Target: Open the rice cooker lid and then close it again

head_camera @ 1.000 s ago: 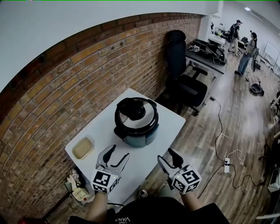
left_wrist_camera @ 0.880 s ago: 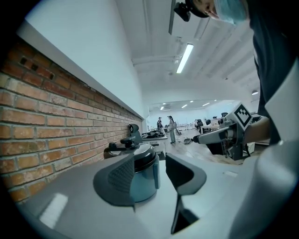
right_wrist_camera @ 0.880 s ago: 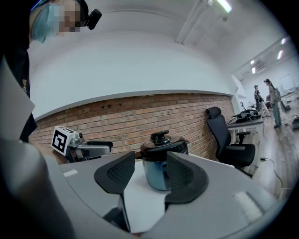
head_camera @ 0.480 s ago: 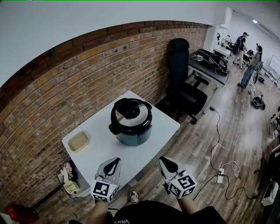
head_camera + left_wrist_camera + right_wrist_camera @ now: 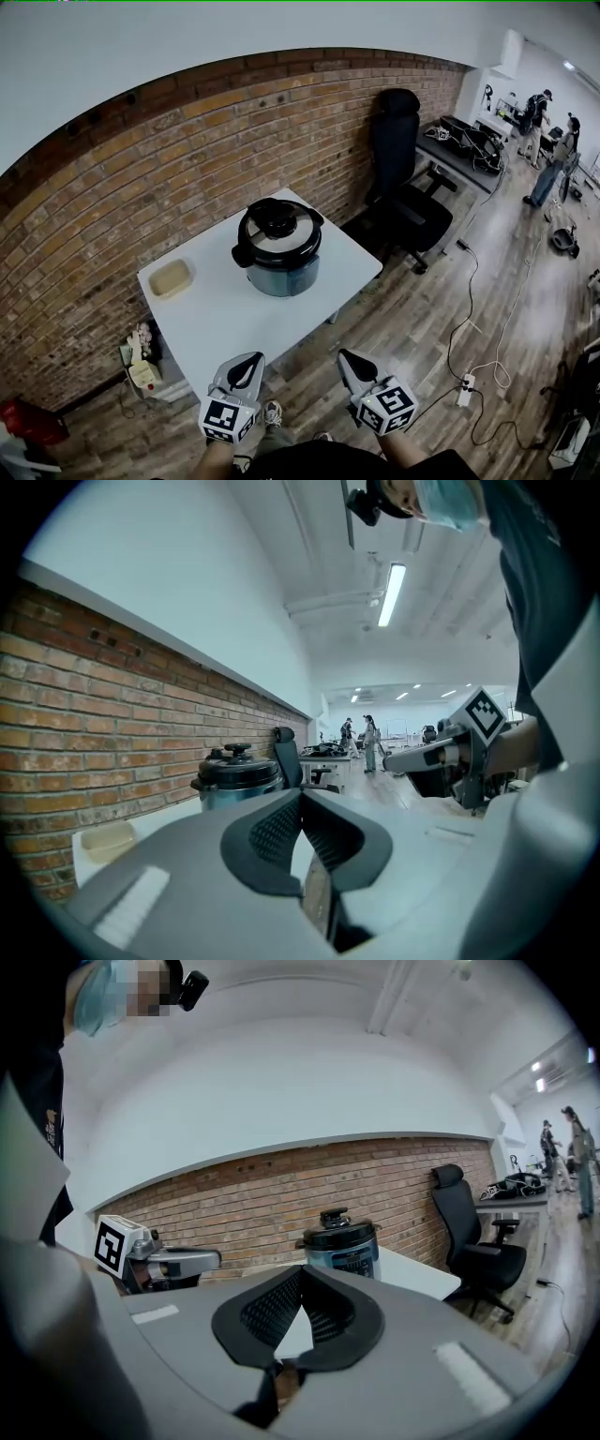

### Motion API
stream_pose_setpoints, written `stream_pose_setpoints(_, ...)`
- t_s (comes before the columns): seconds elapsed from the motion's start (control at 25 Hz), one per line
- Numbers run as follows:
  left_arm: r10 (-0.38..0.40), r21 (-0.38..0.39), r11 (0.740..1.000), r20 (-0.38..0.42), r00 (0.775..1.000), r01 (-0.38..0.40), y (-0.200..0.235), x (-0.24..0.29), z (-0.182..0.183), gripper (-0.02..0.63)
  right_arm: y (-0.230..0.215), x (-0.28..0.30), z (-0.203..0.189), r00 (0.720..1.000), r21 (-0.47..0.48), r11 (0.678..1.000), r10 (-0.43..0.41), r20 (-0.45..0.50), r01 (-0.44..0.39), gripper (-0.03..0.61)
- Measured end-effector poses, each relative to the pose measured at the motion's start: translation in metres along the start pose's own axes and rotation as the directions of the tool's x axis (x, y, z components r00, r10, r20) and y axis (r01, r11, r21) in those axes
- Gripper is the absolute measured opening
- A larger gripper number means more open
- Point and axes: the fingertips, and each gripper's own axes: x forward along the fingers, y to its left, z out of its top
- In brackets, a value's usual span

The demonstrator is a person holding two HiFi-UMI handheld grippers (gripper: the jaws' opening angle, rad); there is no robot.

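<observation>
The rice cooker [image 5: 277, 246], a blue-grey pot with a black and silver lid, stands with its lid down on the white table [image 5: 244, 309]. It also shows in the left gripper view as the rice cooker [image 5: 236, 772] and in the right gripper view as the rice cooker [image 5: 339, 1241]. My left gripper [image 5: 246, 362] is shut and empty, at the table's near edge, well short of the cooker. My right gripper [image 5: 349, 359] is shut and empty too, off the table's near right side over the floor. Both point toward the cooker, their tips meeting at left gripper [image 5: 301, 794] and right gripper [image 5: 302, 1271].
A shallow beige dish [image 5: 172, 278] lies at the table's left corner. A brick wall [image 5: 141, 178] runs behind the table. A black office chair [image 5: 403, 183] and a desk stand to the right. Cables and a power strip [image 5: 463, 395] lie on the wood floor. People stand far right.
Both grippers have shut from open and drawn back from the cooker toward the table's near edge. The cooker now sits farther away in the head view.
</observation>
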Motion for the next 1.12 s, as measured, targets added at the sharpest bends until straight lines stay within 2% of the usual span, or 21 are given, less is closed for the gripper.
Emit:
stream_pose_setpoints(0.4,0.043,-0.009,0.999,-0.034,0.999,-0.043,-0.043,-0.032,-0.024,0.002,0.011,-0.031,-0.029,0.996,0.000,0.997,0.077,-0.053,-0.077,0.005)
stream_pose_setpoints(1.12,0.068,0.020,0.998,-0.041,0.997,-0.067,-0.061,-0.035,-0.023,0.002,0.008,-0.042,-0.031,0.994,-0.025,0.995,0.098,-0.055,-0.100,0.005)
